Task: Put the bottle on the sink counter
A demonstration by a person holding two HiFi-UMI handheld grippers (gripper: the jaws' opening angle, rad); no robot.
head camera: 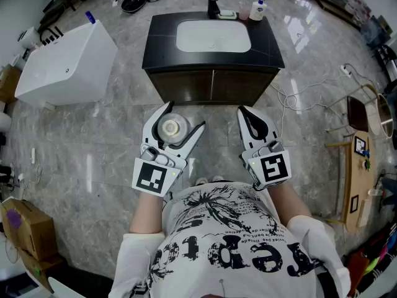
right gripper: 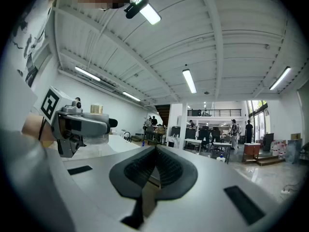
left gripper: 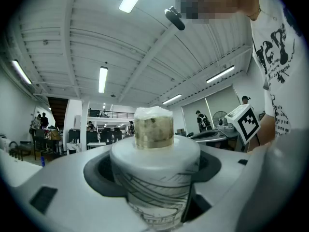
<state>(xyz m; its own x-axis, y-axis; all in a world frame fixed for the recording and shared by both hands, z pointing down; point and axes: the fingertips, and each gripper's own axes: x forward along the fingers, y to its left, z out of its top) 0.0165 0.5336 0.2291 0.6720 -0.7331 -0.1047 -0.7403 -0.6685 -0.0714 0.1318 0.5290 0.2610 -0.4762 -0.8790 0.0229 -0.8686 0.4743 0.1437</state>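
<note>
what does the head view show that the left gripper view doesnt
Only the head view: the dark sink counter with its white basin and faucet, the grey floor, and the right gripper, jaws together and empty. Only the left gripper view: the ceiling lights overhead and the line drawing on the side of the bottle. Both: the bottle, gripped upright between the jaws of the left gripper, not yet at the counter.
</note>
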